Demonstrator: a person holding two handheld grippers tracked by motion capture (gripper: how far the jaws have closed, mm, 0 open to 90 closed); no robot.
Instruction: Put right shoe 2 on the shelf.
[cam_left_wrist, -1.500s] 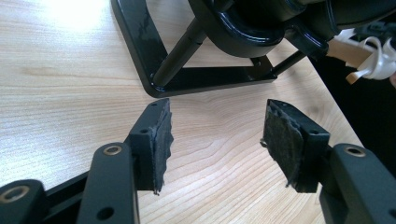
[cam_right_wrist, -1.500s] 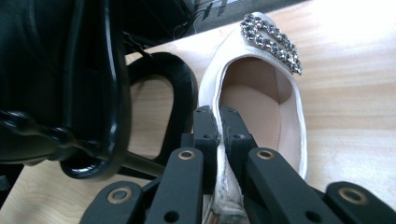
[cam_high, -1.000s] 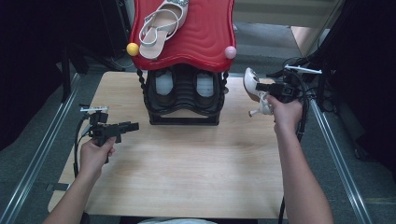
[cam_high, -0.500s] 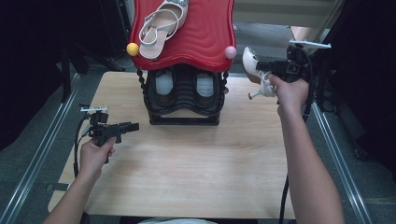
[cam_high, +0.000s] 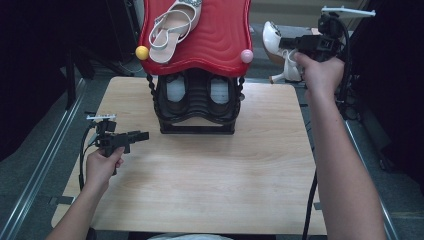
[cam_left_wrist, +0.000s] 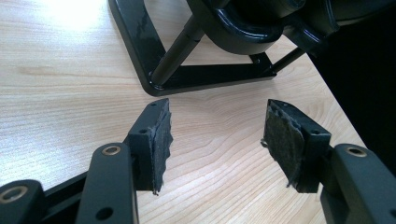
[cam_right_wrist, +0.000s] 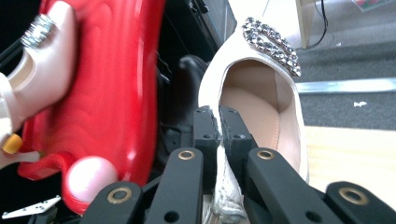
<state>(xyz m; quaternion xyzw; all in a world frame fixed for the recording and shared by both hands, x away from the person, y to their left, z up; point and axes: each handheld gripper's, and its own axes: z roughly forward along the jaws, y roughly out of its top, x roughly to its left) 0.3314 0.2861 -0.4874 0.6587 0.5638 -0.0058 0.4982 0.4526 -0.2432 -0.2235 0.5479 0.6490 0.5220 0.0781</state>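
Now the right claw (cam_right_wrist: 219, 126) is clamped on the side wall of a white high-heel shoe (cam_high: 280, 45), held in the air just right of the red rack top (cam_high: 210, 40), level w/ it. Its twin shoe (cam_high: 170, 25) lies on that top. Left claw (cam_left_wrist: 217, 140) gapes wide, nothing btwn pads, low over the tabletop (cam_high: 210, 175) in front-left of the rack.

This looks like a lab or test room set up for recording rather than a home or shop. A bare pale wooden tabletop (cam_high: 210, 185) stands on grey carpet, flanked by metal rails (cam_high: 37, 170) on the floor, with dark surroundings. A single red-topped black shoe rack (cam_high: 197, 75) sits on it, and cables (cam_high: 309, 205) trail off the edge.
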